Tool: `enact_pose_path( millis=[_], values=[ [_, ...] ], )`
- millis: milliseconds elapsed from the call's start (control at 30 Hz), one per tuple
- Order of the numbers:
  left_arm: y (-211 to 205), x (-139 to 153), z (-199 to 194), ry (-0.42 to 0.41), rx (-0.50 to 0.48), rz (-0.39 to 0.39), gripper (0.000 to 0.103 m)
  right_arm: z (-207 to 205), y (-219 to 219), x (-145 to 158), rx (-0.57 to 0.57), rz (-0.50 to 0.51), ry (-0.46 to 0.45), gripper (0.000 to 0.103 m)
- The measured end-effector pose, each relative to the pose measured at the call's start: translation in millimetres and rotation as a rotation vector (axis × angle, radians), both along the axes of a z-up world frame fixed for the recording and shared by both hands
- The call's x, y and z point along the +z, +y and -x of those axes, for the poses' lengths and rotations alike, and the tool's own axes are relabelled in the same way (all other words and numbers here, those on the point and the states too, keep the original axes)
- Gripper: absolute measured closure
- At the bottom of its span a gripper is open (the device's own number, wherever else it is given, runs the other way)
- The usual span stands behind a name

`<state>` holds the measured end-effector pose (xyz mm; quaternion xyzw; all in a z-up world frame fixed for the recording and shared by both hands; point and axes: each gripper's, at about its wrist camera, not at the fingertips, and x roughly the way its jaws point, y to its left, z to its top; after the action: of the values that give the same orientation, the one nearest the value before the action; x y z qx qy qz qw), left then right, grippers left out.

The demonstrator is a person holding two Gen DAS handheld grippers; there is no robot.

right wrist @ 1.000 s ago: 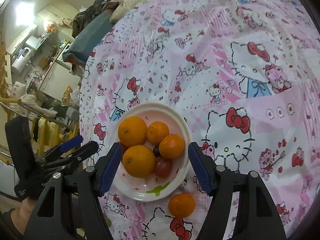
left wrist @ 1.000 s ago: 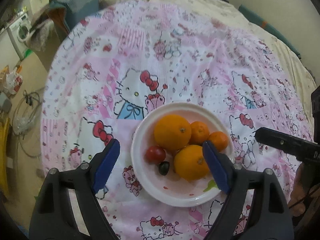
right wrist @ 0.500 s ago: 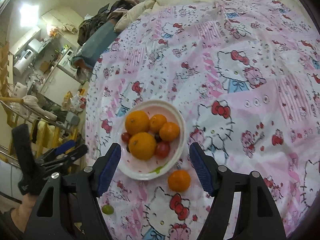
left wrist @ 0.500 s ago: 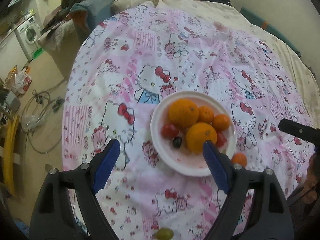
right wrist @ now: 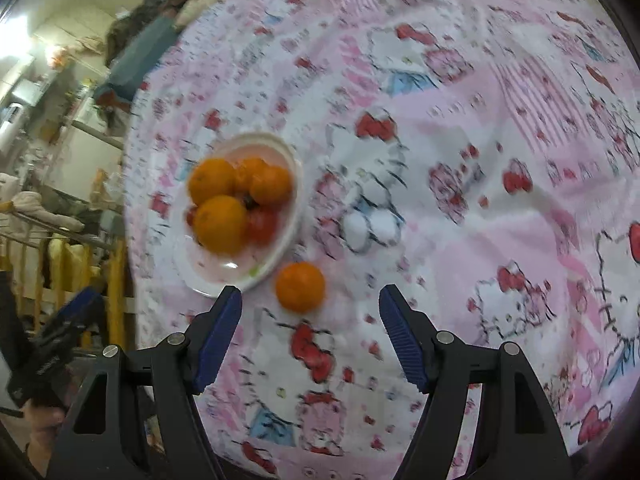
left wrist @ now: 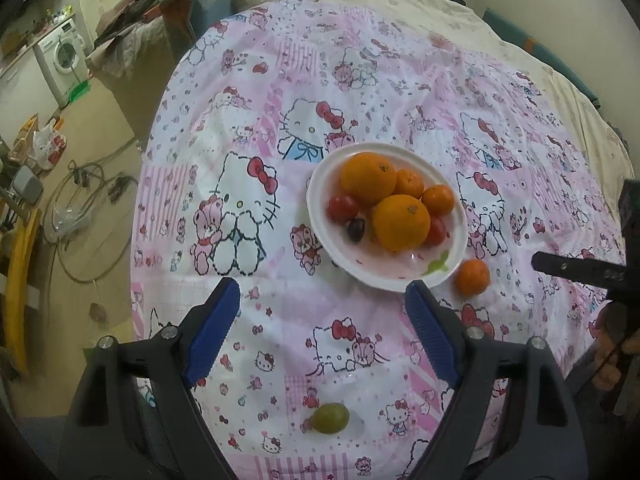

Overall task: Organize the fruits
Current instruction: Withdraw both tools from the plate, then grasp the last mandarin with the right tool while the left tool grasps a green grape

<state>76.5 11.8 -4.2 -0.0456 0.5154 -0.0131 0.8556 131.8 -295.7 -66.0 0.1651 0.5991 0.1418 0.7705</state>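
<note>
**Both grippers hang open above a plate of fruit**

While the left gripper (left wrist: 322,304) hovers over the pink cartoon-cat bedspread (left wrist: 360,80), its blue-padded fingers (left wrist: 212,332) stand wide apart and hold nothing. Ahead of them sits a white plate (left wrist: 320,184) carrying two large oranges (left wrist: 368,178), two smaller mandarins (left wrist: 438,199), two red tomatoes (left wrist: 342,208) and one dark grape (left wrist: 356,229). The near rim of the plate lies just beyond the right-hand fingertip. A loose mandarin (left wrist: 473,277) rests on the bedspread just beside the plate's right edge, apart from it. A green grape (left wrist: 330,418) lies alone on the cloth, close to the camera and between the two finger arms, well apart from the plate.

The right gripper (right wrist: 310,308) is likewise spread wide and grips nothing; its view is blurred. Its left fingertip sits over the near edge of the plate (right wrist: 288,152), and the loose mandarin (right wrist: 300,286) shows just ahead of the gap between the fingers (right wrist: 404,336), nearer the left one. At the lower left of that view the other gripper and the hand holding it appear beyond the bed's edge.

Past the bed, a washing machine (left wrist: 60,60), a heap of clothes (left wrist: 160,4) and coiled cables (left wrist: 80,216) on the floor fill the left side of the room.
</note>
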Motion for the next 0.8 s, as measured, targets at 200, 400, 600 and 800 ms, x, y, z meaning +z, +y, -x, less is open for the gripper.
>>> enact_pose_path(
  millis=[200,400,600,800],
  values=[
    [7.0,-1.6,0.8,-0.007,0.024,0.0,0.021,-2.5,5.6,-22.6,0.02,0.002,0.073,0.029],
    [19.4,-6.8,1.4,0.019,0.057,0.037,0.021,-5.9,31.8,-36.1,0.084,0.032,0.094,0.029],
    [23.1,-9.4,5.3,0.028,0.053,0.035,0.021,-17.3,69.7,-47.5,0.185,0.149,0.063,0.03],
    [22.9,-21.1,13.1,0.08,0.0,0.032,0.021,-18.0,94.1,-56.8,0.252,0.264,0.026,0.053]
  ],
)
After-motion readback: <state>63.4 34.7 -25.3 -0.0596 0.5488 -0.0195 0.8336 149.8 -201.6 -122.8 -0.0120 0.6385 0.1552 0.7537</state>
